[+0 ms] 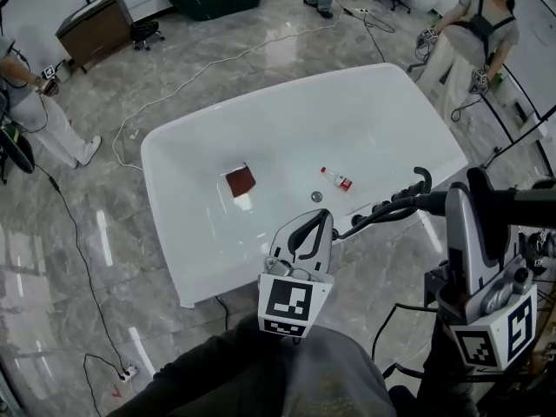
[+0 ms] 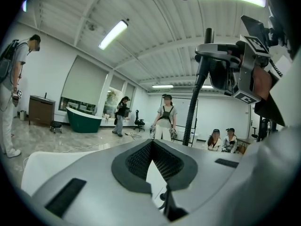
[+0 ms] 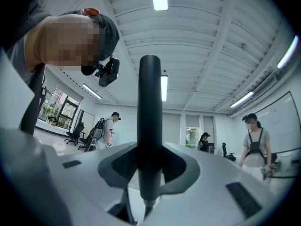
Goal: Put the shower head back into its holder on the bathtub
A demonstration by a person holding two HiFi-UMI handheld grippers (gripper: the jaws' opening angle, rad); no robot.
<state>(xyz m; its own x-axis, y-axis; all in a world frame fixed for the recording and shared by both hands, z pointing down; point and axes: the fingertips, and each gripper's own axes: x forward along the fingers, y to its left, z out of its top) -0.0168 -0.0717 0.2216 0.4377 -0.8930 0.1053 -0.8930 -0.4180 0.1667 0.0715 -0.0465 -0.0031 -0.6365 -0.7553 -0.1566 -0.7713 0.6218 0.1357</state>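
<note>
Plainly, the right gripper (image 3: 149, 160) is clamped on the shower head (image 3: 149, 102), a smooth, matte-black round handle standing upright between its ribbed dark pads. From above, that handle lies just off the glossy white bathtub (image 1: 208, 259) at about four o'clock, its far end cut off by the frame edge. A curved black tap fitting (image 1: 391, 207) sits on the rim near five o'clock, and a ribbed black hose (image 2: 193, 112) hangs down. The left gripper (image 2: 151, 144) has its jaws together on nothing. I can't make out the holder itself.
</note>
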